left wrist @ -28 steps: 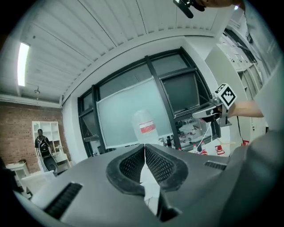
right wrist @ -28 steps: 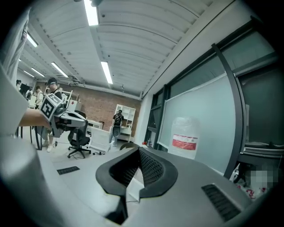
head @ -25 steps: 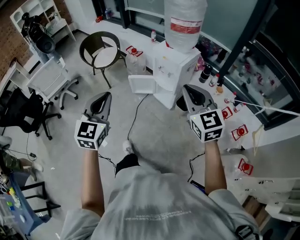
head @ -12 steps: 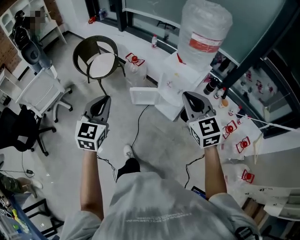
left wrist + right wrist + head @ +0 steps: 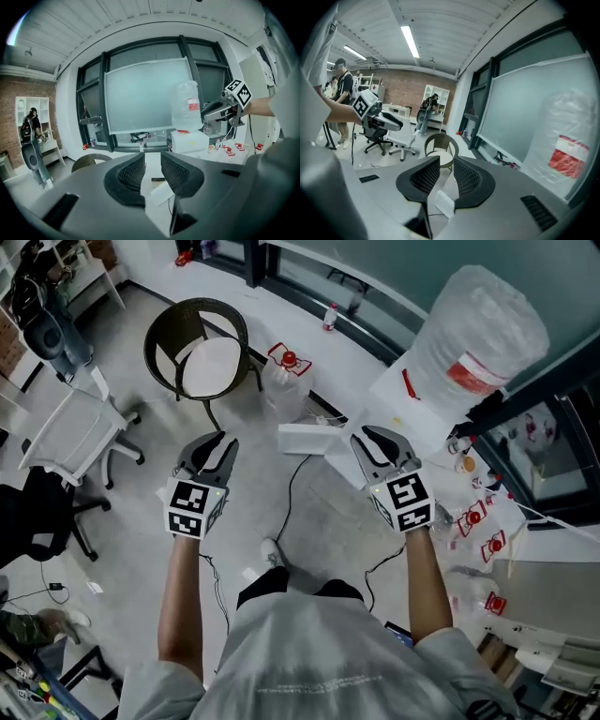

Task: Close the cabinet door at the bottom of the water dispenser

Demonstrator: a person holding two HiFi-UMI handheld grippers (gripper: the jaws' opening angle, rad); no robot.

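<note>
Left claw (image 5: 217,448) and right claw (image 5: 380,448), jaws just parted slightly and empty, are aimed toward the open cabinet door (image 5: 314,439) at 12 o'clock; it could be left ajar by a glancing shove.

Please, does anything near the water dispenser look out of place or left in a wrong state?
Yes. The white cabinet door at the bottom of the water dispenser stands open. It is swung out over the floor instead of lying flush with the body, so it juts into the walking space. Nothing looks spilled or broken.
</note>
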